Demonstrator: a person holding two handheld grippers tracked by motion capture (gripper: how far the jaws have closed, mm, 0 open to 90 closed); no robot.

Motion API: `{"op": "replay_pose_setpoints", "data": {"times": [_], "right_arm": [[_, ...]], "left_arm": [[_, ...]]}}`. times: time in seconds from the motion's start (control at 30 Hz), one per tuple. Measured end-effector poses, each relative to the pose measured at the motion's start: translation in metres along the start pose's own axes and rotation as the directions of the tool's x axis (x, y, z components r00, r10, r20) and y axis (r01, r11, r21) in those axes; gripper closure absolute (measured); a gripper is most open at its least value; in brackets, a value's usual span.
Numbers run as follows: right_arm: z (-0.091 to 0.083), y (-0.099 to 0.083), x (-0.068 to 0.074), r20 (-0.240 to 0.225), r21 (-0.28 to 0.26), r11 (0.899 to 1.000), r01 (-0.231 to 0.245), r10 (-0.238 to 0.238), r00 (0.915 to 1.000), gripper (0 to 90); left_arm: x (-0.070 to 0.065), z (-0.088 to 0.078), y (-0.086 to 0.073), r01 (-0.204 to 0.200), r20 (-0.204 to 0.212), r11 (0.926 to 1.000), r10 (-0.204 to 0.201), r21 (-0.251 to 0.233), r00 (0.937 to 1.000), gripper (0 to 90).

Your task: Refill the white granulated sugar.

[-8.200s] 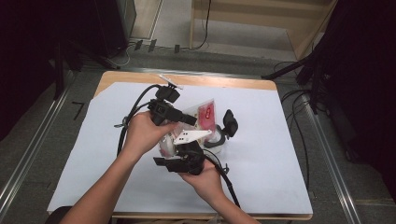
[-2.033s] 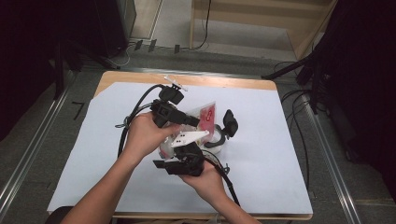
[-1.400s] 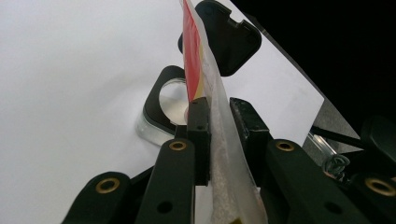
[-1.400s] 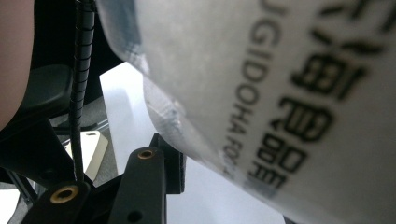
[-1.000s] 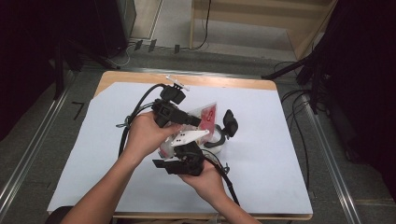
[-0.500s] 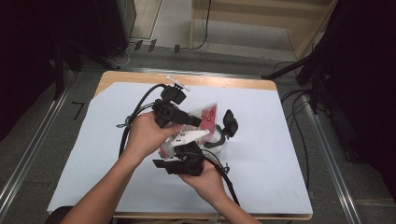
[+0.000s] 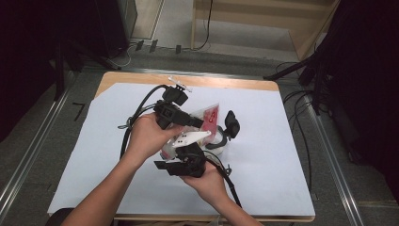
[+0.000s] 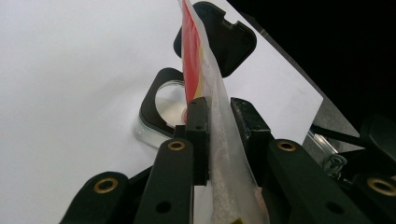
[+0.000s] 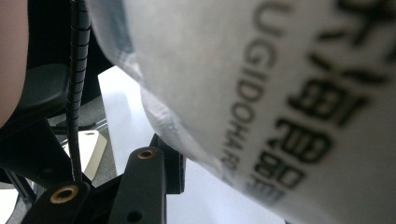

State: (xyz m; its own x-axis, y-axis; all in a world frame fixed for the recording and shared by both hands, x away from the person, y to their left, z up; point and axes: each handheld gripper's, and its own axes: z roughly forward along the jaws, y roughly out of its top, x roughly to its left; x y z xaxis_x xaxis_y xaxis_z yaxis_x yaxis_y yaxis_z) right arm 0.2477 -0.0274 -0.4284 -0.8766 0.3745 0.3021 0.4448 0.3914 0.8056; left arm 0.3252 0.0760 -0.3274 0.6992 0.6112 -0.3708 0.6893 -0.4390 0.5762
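Claws meet over the middle of the surface [image 7: 117,155], which is covered with white paper, and both work on one plastic packet [image 7: 209,117]. We see the left claw [image 8: 219,123] nearly closed, its two black jaws pinching the packet's thin translucent edge between them; in the left gripper view the packet stands upright on edge, red and yellow print rising toward twelve o'clock. In the high view the left claw [image 7: 188,121] points toward three o'clock from the left hand [image 7: 148,136], and the packet's red part shows just beyond its tips. The right claw [image 7: 186,162] sits at about six o'clock from the left one, held in the right hand [image 7: 207,181]. In the right gripper view the packet [image 9: 261,93] looms very close, white with black lettering, and lies against one visible jaw at the lower left; the other jaw is hidden behind it, so we cannot tell whether this claw grips the packet. A clear container with a black rim [image 8: 161,107] rests on the paper just beyond the packet, and its black hinged lid [image 8: 229,37] stands open at about one o'clock from it; in the high view the lid [image 7: 231,123] lies at three o'clock from the packet.
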Motion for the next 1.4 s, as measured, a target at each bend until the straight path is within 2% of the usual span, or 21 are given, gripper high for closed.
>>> {"op": "replay_pose_setpoints", "data": {"times": [1.0,1.4], "right_arm": [[0.0001,0.0001,0.0001,0.003,0.003,1.000,0.000,0.000,1.0000,63.5],[-0.0005,0.0011,0.0010,0.014,0.002,1.000,0.002,-0.002,0.9999,63.9]], "left_arm": [[0.0012,0.0001,0.0002,0.002,0.001,1.0000,-0.002,0.004,1.0000,78.6],[0.0081,0.0007,0.0001,0.055,0.035,0.9985,-0.054,-0.009,0.9979,77.4]]}}
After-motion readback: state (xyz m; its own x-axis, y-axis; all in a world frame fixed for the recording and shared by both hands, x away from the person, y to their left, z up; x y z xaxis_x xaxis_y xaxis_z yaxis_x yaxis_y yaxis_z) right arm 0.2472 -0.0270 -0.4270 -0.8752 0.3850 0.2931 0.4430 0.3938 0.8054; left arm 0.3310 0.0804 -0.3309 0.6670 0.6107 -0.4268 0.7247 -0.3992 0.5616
